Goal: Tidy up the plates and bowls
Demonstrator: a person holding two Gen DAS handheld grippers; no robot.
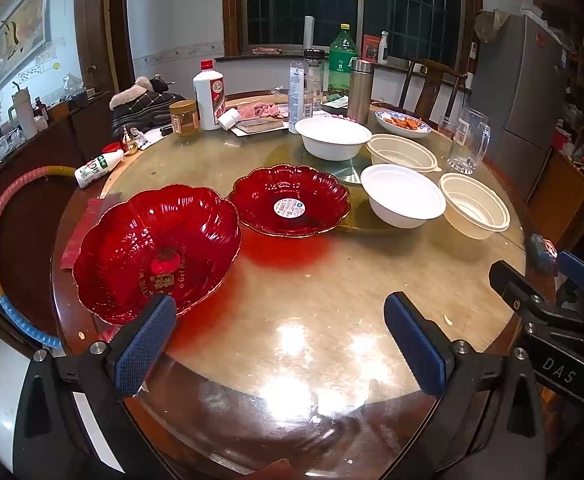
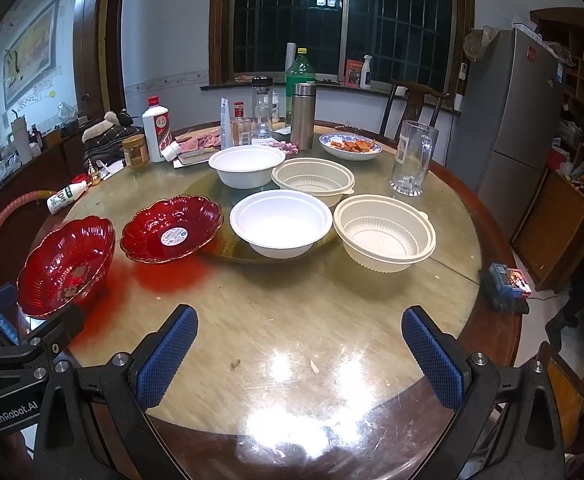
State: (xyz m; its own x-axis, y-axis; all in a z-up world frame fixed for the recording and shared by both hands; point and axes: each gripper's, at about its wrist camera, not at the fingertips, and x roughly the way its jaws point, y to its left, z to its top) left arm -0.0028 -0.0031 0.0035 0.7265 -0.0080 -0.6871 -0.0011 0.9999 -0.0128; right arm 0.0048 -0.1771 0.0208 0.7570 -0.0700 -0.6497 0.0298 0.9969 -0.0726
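Two red glass plates sit on the round table: a near one (image 1: 156,252) (image 2: 66,266) at the left and a far one (image 1: 290,200) (image 2: 172,228) with a round sticker. Two white bowls (image 1: 401,196) (image 1: 331,137) (image 2: 280,222) (image 2: 246,166) and two cream ribbed bowls (image 1: 473,204) (image 1: 401,152) (image 2: 383,232) (image 2: 311,178) stand behind and to the right. My left gripper (image 1: 280,344) is open and empty, low over the table's near edge; its left finger is just before the near red plate. My right gripper (image 2: 299,356) is open and empty, in front of the bowls.
Bottles (image 1: 210,96), a jar (image 1: 184,117), a steel flask (image 2: 303,116), a glass mug (image 2: 411,158) and a dish of food (image 2: 349,146) crowd the table's far half. A small blue device (image 2: 507,284) lies at the right edge. A fridge (image 2: 511,120) stands at the right.
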